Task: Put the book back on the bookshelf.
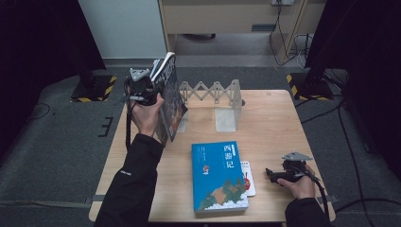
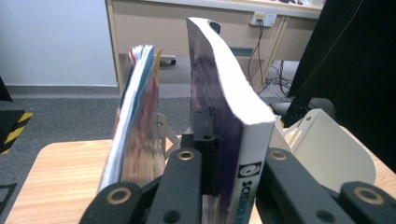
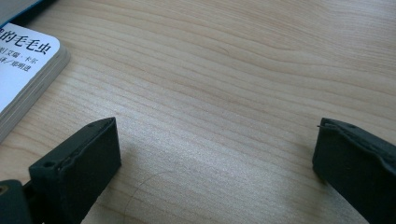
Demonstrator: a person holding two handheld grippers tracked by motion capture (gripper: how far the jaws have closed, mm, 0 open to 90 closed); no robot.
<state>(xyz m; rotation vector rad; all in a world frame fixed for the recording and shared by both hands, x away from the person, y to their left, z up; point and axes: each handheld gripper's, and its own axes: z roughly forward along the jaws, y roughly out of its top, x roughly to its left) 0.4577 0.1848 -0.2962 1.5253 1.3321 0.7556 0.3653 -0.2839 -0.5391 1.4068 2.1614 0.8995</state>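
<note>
My left gripper (image 1: 157, 90) is shut on a thick book (image 1: 171, 92) and holds it upright above the table's far left corner. In the left gripper view the jaws of this gripper (image 2: 238, 156) clamp the book (image 2: 224, 93) at its white spine, which reads "SCIENCE". A thin colourful book (image 2: 135, 121) stands on edge just to its left. A white folding book rack (image 1: 226, 111) stands right of the held book. My right gripper (image 1: 269, 173) rests low at the table's near right; in its own view the right gripper (image 3: 215, 154) is open over bare wood.
A blue book (image 1: 218, 175) lies flat near the table's (image 1: 274, 123) front edge, on top of a small white book (image 1: 248, 178) whose corner (image 3: 23, 65) is close to my right gripper. The rack's end plate (image 2: 327, 144) is right of the held book.
</note>
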